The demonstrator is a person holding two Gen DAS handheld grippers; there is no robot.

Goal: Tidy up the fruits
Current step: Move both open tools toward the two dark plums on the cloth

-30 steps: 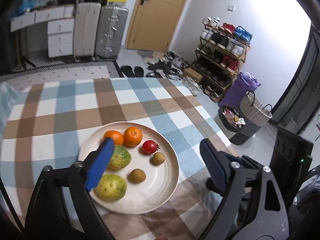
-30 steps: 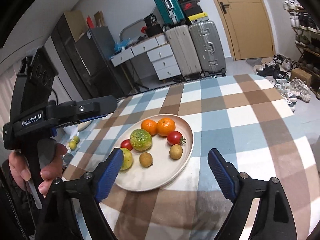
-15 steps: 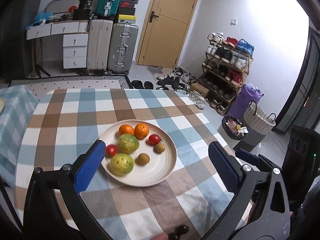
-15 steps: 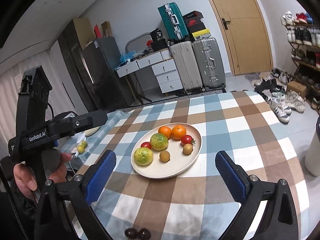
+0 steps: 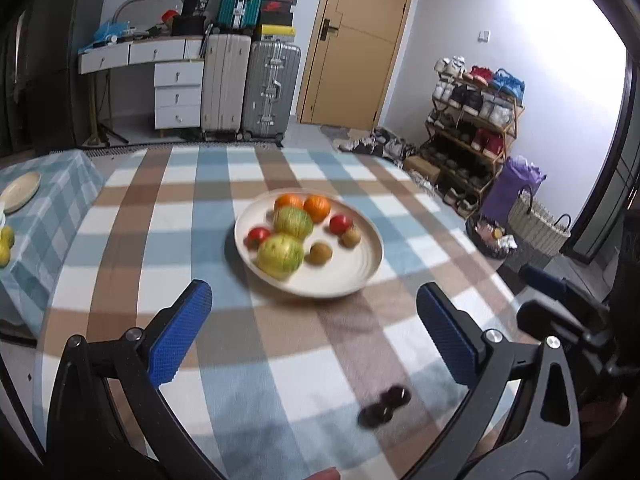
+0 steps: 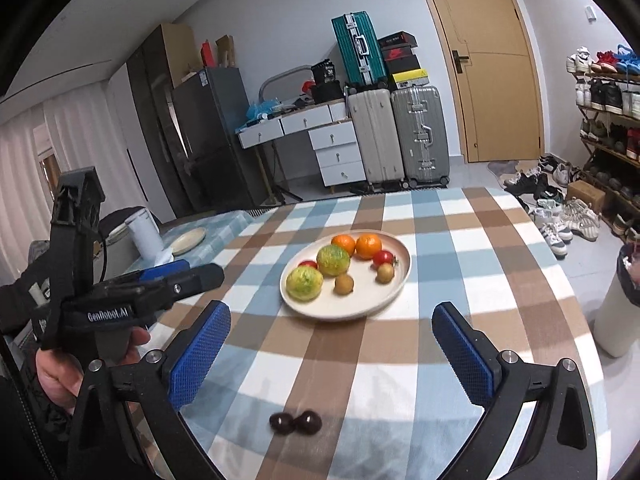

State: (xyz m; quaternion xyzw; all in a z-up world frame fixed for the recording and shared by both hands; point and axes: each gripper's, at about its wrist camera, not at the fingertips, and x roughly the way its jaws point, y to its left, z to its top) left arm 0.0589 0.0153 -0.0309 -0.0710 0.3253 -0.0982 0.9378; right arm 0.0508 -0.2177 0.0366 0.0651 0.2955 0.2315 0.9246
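A cream plate (image 5: 360, 276) (image 6: 384, 300) sits mid-table. It holds two oranges (image 5: 317, 207) (image 6: 368, 246), two green-yellow fruits (image 5: 280, 253) (image 6: 304, 283), two tomatoes (image 5: 340, 224) (image 6: 383, 257) and two small brown fruits (image 5: 320, 252) (image 6: 344, 283). Two dark plums (image 5: 385, 400) (image 6: 295, 423) lie on the cloth near the front edge. My left gripper (image 5: 314, 332) is open and empty, above the table short of the plate; it also shows in the right wrist view (image 6: 176, 276). My right gripper (image 6: 330, 354) is open and empty, just beyond the plums.
The table has a blue, brown and white checked cloth (image 6: 480, 264). A side table at the left carries a small plate (image 5: 18, 192) (image 6: 188, 239), yellow-green fruits (image 5: 5, 246) and a white kettle (image 6: 144, 236). Suitcases (image 6: 416, 136), a shoe rack (image 5: 476, 112) and baskets (image 5: 538, 224) stand beyond.
Both grippers have pulled back and up from the plate, which now looks smaller and farther. The two dark plums near the front edge have come into view. Both grippers stay open.
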